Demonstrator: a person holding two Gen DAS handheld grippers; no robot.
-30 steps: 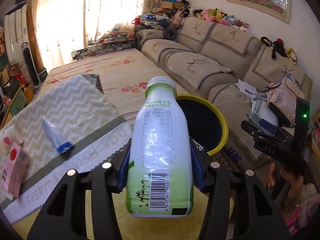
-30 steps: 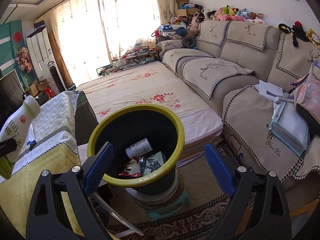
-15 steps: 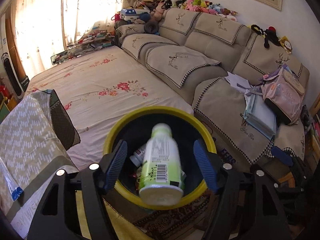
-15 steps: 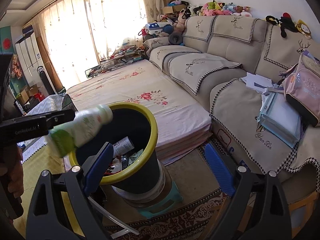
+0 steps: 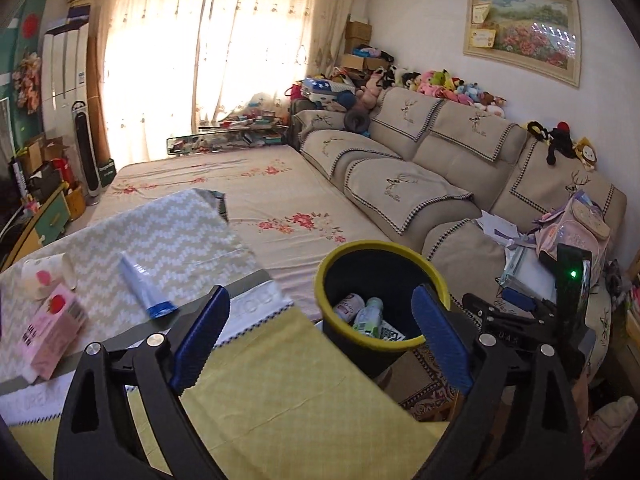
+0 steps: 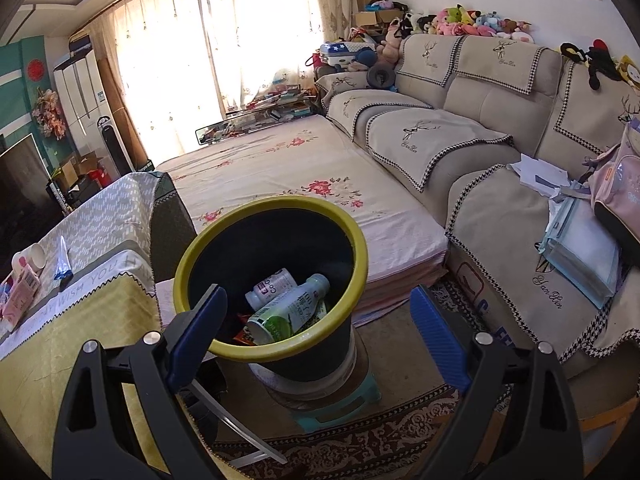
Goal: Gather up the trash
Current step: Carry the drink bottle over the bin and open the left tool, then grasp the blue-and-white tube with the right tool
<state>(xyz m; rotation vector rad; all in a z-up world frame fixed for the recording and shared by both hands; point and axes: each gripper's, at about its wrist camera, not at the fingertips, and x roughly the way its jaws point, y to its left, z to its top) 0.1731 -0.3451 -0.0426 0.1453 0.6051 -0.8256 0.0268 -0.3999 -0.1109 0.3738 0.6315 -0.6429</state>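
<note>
A black bin with a yellow rim [image 5: 427, 272] [image 6: 276, 202] stands beside the table. The white and green bottle [image 6: 289, 311] lies inside it next to a smaller white bottle [image 6: 273, 286]; both also show in the left wrist view [image 5: 368, 317]. My left gripper [image 5: 318, 338] is open and empty above the table's yellow cloth, left of the bin. My right gripper [image 6: 316, 338] is open and empty just in front of the bin. On the table lie a blue and white tube [image 5: 143, 282], a pink carton [image 5: 50, 326] and a paper cup [image 5: 46, 274].
The table [image 5: 280, 396] has a yellow cloth and a zigzag runner. A floral mattress [image 6: 296, 168] lies behind the bin. A beige sofa [image 6: 500, 152] with papers and a pink bag [image 6: 616, 184] runs along the right. The bin sits on a teal stool [image 6: 340, 400].
My left gripper opened and let go of the white and green bottle, which dropped into the bin. The left gripper then drew back over the table. The right gripper stayed open near the bin.
</note>
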